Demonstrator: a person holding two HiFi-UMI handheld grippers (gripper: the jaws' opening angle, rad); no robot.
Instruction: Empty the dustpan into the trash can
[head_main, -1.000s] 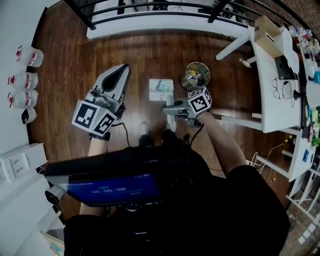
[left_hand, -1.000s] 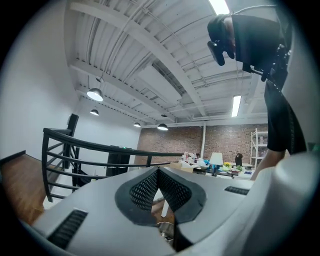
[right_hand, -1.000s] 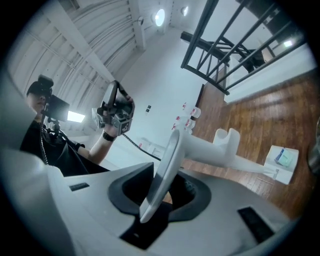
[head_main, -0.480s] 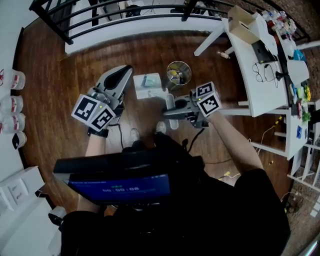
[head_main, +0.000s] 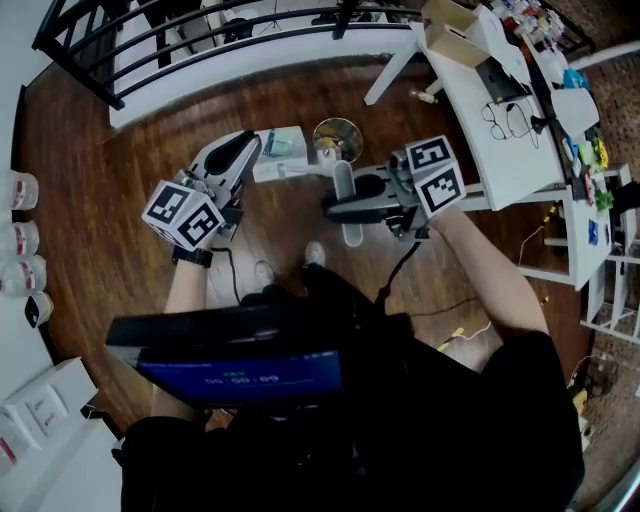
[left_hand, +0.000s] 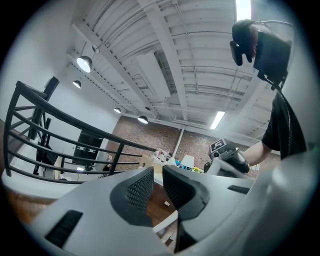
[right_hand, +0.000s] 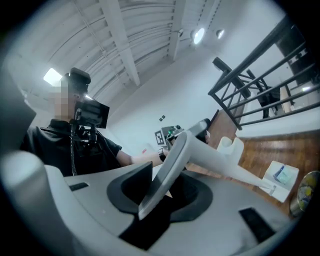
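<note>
Jaws: right gripper (head_main: 335, 208) clamped on dustpan handle (head_main: 347, 228), lately eased slightly wider; left gripper (head_main: 243, 150) just parted, nothing between. The dustpan (head_main: 278, 158) is held beside trash can (head_main: 358, 140); grip is best firmed before tipping over the rim.

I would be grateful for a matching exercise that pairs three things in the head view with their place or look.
Things:
1. trash can
2. dustpan
3. eyeglasses

Descriptions:
A. lying on the white table at the right
B. round, shiny metal, standing on the wood floor
C. white, just left of the trash can

Pairs: 1-B; 2-C; 3-A
</note>
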